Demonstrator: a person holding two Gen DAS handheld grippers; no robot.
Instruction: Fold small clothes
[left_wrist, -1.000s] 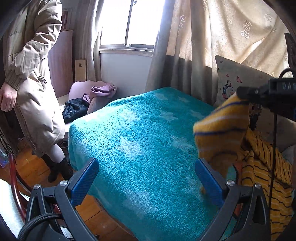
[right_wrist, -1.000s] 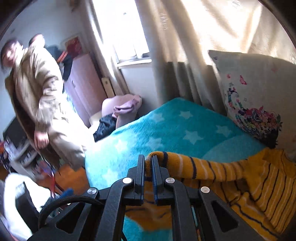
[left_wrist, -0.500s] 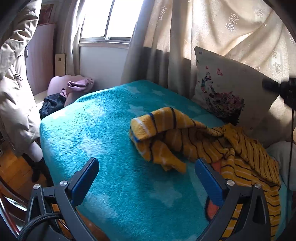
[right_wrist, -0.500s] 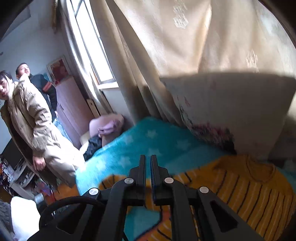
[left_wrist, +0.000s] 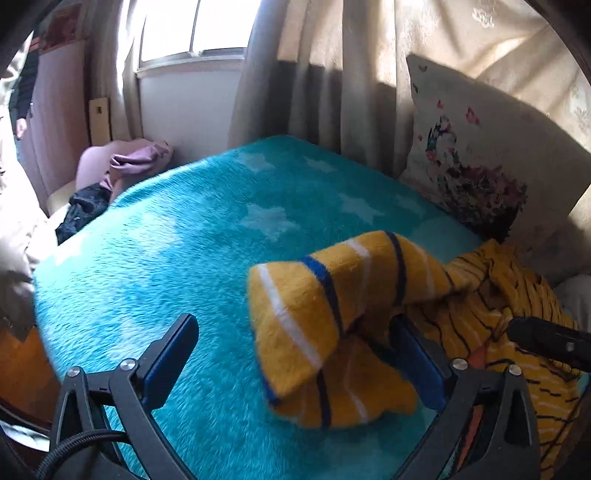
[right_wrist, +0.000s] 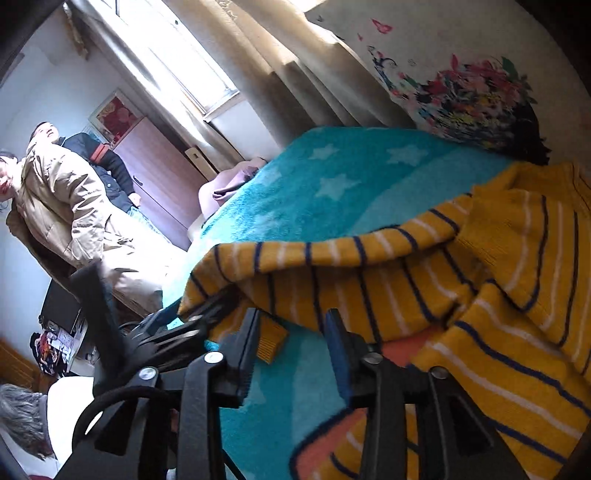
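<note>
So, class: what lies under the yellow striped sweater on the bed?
The yellow striped sweater lies crumpled on the turquoise star blanket. An orange patch with a dark outline shows at its edge. Whatever lies beneath the bulk of the fabric stays covered.

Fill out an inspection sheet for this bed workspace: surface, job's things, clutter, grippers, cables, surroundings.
Surface: fluffy teal blanket with pale stars, covering the bed.
Job's things: yellow knit sweater with navy and white stripes, crumpled on the blanket, one sleeve doubled over.
Clutter: purple and dark clothes heaped beyond the bed's far corner.
Grippers: left gripper open, jaws just closing a little, sleeve between them, unpinched; right gripper open, jaws just opening, a sweater edge between them, not gripped.
Cables: black cable looped behind the right gripper.
Surroundings: floral pillow, beige curtains, window, two onlookers.
</note>
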